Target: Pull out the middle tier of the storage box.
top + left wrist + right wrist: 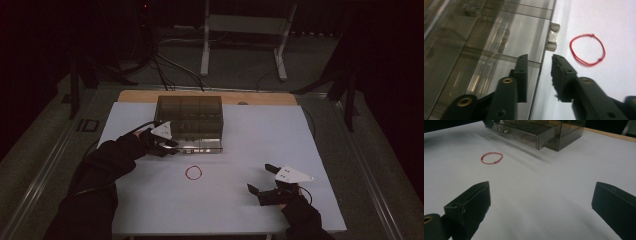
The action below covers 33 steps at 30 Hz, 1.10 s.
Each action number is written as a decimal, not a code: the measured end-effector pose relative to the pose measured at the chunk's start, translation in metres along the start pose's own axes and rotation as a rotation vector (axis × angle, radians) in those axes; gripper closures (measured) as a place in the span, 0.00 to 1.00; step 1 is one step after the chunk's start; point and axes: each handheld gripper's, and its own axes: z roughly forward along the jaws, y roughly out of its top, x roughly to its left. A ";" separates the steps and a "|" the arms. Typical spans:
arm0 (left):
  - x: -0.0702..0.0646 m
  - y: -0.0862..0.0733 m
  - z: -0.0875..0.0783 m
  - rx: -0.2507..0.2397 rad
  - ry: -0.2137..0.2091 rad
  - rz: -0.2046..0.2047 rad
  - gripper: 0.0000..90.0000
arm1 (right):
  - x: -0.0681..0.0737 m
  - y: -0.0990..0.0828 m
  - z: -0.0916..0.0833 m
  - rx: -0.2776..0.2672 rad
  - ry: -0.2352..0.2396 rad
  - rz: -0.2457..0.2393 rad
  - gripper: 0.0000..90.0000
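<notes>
A smoky clear drawer box point(190, 117) stands at the back of the white table point(260, 135), and its bottom drawer point(199, 145) is slid out a little toward me. My left gripper point(171, 145) is at that drawer's left front corner. In the left gripper view its jaws point(540, 60) stand a little apart astride the drawer's thin front wall point(541, 65), and the pads do not press on it. The drawer's knob point(552, 37) sits just beyond. A red string loop point(194, 173) point(587, 50) point(491, 158) lies flat in front of the box. My right gripper point(259, 177) point(541, 192) is wide open over bare table.
A wooden board edge point(260, 98) shows behind the white sheet. Past the table stand a white metal frame point(245, 30) and cables on the floor. The room around is dark. The person's dark sleeves point(100, 170) come in from the bottom.
</notes>
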 end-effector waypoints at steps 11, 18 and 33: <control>0.002 0.002 -0.016 -0.025 0.045 -0.195 0.41 | 0.001 0.000 0.001 0.005 -0.001 -0.004 0.03; -0.006 0.002 -0.018 -0.016 0.080 -0.223 0.15 | 0.001 0.000 0.001 0.003 -0.004 -0.008 0.03; -0.027 0.009 -0.031 -0.140 0.152 -0.331 0.03 | 0.000 0.001 0.001 0.004 -0.006 -0.003 0.03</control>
